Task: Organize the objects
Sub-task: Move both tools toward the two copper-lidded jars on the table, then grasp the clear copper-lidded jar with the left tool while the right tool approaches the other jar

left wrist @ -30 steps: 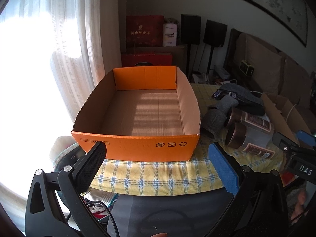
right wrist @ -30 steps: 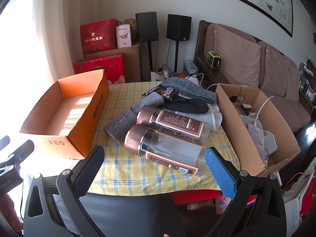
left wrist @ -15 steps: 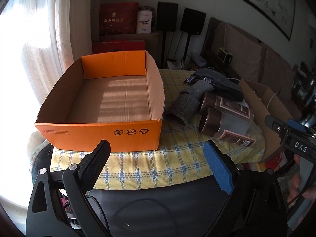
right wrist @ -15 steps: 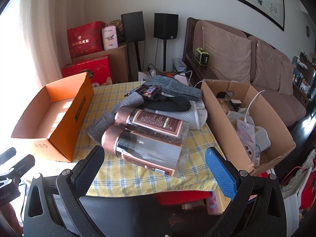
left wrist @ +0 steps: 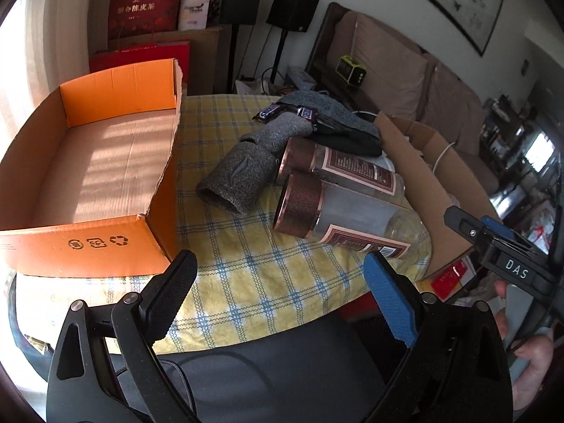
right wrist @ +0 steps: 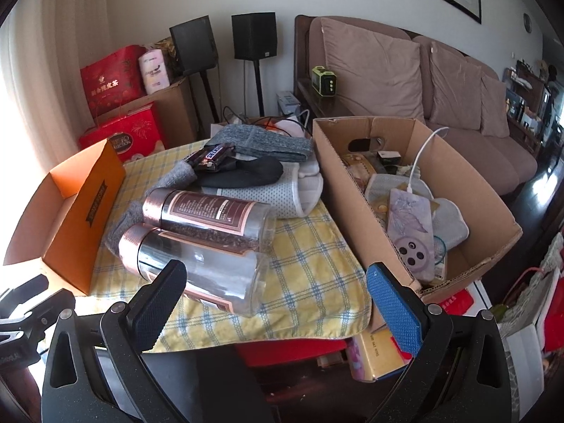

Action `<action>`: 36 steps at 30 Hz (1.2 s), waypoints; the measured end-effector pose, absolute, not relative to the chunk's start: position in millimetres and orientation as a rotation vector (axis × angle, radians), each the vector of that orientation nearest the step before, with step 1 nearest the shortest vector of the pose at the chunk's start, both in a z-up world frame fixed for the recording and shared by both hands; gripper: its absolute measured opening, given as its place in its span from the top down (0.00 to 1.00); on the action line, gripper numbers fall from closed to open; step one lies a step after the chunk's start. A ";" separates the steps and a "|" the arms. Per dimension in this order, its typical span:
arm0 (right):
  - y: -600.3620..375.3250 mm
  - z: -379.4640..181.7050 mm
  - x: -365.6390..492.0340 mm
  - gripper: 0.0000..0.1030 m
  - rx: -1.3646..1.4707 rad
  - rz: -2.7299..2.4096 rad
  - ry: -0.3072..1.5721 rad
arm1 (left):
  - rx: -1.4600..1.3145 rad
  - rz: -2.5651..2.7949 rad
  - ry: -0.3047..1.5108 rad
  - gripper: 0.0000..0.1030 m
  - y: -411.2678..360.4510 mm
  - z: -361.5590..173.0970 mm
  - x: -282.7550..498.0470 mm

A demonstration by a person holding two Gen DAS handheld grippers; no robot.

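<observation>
An empty orange cardboard box (left wrist: 81,162) (right wrist: 81,208) sits on the left of a yellow checked tablecloth (left wrist: 246,264). Two clear jars with copper lids lie on their sides, the near one (left wrist: 335,218) (right wrist: 197,264) in front of the far one (left wrist: 335,169) (right wrist: 211,211). Behind them lie a grey sock (left wrist: 243,172), folded grey and black cloths (right wrist: 261,148) and snack bars (left wrist: 271,111) (right wrist: 211,155). My left gripper (left wrist: 278,289) is open and empty above the table's near edge. My right gripper (right wrist: 275,292) is open and empty just in front of the near jar.
A brown cardboard box (right wrist: 500,246) (left wrist: 423,176) holding a power bank, cable and cloths stands on the right. Behind are a sofa (right wrist: 440,81), two black speakers (right wrist: 253,35) and red gift bags (right wrist: 112,81). A black chair back (left wrist: 264,380) lies below the grippers.
Both grippers have swung to the right and come nearer to the table. The jars and brown box now fill more of each view. Nothing on the table has moved.
</observation>
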State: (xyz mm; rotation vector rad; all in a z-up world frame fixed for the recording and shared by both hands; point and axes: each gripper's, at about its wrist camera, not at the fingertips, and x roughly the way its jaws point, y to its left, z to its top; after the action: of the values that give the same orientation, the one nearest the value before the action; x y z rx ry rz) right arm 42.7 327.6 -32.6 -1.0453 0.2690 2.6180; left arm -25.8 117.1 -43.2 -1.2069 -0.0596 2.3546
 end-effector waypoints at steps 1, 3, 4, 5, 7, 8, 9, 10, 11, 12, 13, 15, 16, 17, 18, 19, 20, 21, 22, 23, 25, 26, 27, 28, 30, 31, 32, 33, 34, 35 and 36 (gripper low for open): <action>330.2 -36.1 41.8 0.00 -1.054 2.619 0.281 | -1.222 2.338 -0.063 0.08 120.7 -46.5 -27.4; 335.0 -44.5 37.8 0.00 -1.069 2.616 0.302 | -1.257 2.308 -0.074 0.08 127.9 -54.4 -31.9; 337.0 -49.5 35.4 0.00 -1.085 2.604 0.301 | -1.272 2.294 -0.085 0.08 131.3 -57.8 -34.3; 337.5 -54.8 32.3 0.00 -1.100 2.597 0.295 | -1.288 2.282 -0.099 0.08 133.3 -60.7 -36.7; 337.2 -64.0 29.8 0.01 -1.105 2.616 0.288 | -1.312 2.264 -0.134 0.08 136.6 -66.4 -42.7; 336.3 -68.3 28.9 0.02 -1.109 2.627 0.284 | -1.323 2.255 -0.153 0.08 137.9 -68.6 -45.3; 334.9 -71.8 27.9 0.04 -1.118 2.643 0.287 | -1.331 2.243 -0.174 0.08 138.9 -70.4 -47.9; 333.5 -74.8 27.0 0.05 -1.127 2.663 0.301 | -1.340 2.231 -0.195 0.08 139.5 -71.9 -50.1; 333.3 -77.3 26.3 0.07 -1.133 2.686 0.323 | -1.346 2.219 -0.213 0.08 140.7 -73.2 -52.1; 332.9 -79.6 25.7 0.08 -1.136 2.708 0.343 | -1.352 2.209 -0.227 0.08 142.0 -74.1 -54.1; 332.2 -81.9 25.2 0.09 -1.136 2.728 0.361 | -1.356 2.205 -0.237 0.08 143.4 -74.8 -56.1; 329.8 -85.2 22.6 0.12 -1.137 2.764 0.382 | -1.360 2.212 -0.236 0.08 146.4 -75.9 -58.6; 328.0 -86.2 21.3 0.12 -1.136 2.785 0.386 | -1.357 2.222 -0.235 0.08 147.7 -75.5 -59.3; 325.7 -87.0 20.3 0.13 -1.139 2.801 0.382 | -1.353 2.227 -0.240 0.08 148.4 -75.8 -59.9; 322.2 -87.0 18.4 0.14 -1.148 2.811 0.371 | -1.355 2.228 -0.248 0.07 148.6 -76.2 -60.6; 318.2 -86.5 18.1 0.15 -1.154 2.828 0.359 | -1.361 2.224 -0.259 0.07 148.4 -77.2 -61.6; 313.2 -85.5 18.1 0.16 -1.159 2.848 0.343 | -1.369 2.214 -0.269 0.07 148.8 -78.1 -62.8; 307.8 -84.6 18.4 0.17 -1.164 2.870 0.324 | -1.377 2.205 -0.272 0.07 149.8 -79.4 -64.0; 302.0 -83.6 19.2 0.17 -1.169 2.891 0.304 | -1.384 2.200 -0.271 0.07 150.4 -79.2 -64.7; 296.1 -82.8 20.1 0.16 -1.175 2.908 0.284 | -1.388 2.197 -0.268 0.07 151.4 -80.2 -65.0; 285.8 -82.8 22.4 0.16 -1.191 2.939 0.252 | -1.395 2.190 -0.271 0.07 152.2 -79.5 -66.4; 281.6 -83.3 23.0 0.16 -1.202 2.959 0.248 | -1.399 2.185 -0.274 0.07 152.5 -80.0 -66.9; 277.5 -83.1 23.3 0.16 -1.217 2.976 0.246 | -1.402 2.181 -0.279 0.07 152.8 -80.4 -67.4; 273.3 -82.6 24.4 0.16 -1.234 2.998 0.249 | -1.407 2.181 -0.284 0.07 152.8 -80.5 -68.0; 265.8 -80.6 29.0 0.16 -1.272 3.052 0.269 | -1.417 2.176 -0.292 0.07 152.1 -80.8 -68.7; 263.0 -79.3 31.3 0.16 -1.286 3.066 0.266 | -1.423 2.177 -0.298 0.07 152.5 -81.2 -69.7; 260.7 -78.5 33.2 0.16 -1.302 3.067 0.249 | -1.434 2.177 -0.306 0.07 152.5 -81.8 -70.3; 259.3 -77.7 34.9 0.16 -1.314 3.065 0.227 | -1.447 2.173 -0.314 0.07 153.0 -82.6 -71.6; 259.6 -76.5 37.5 0.16 -1.313 3.059 0.207 | -1.461 2.167 -0.323 0.07 154.0 -83.3 -73.1; 261.8 -75.3 40.2 0.16 -1.307 3.043 0.192 | -1.475 2.163 -0.331 0.07 154.8 -84.1 -74.5; 266.1 -74.2 42.0 0.17 -1.303 3.019 0.186 | -1.488 2.163 -0.336 0.07 156.1 -84.4 -75.8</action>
State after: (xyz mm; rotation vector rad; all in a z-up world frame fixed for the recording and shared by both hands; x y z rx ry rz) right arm 42.0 266.1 -74.2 -1.3035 0.1865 3.0192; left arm -75.8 156.1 -84.4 -1.4880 -0.3359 2.1634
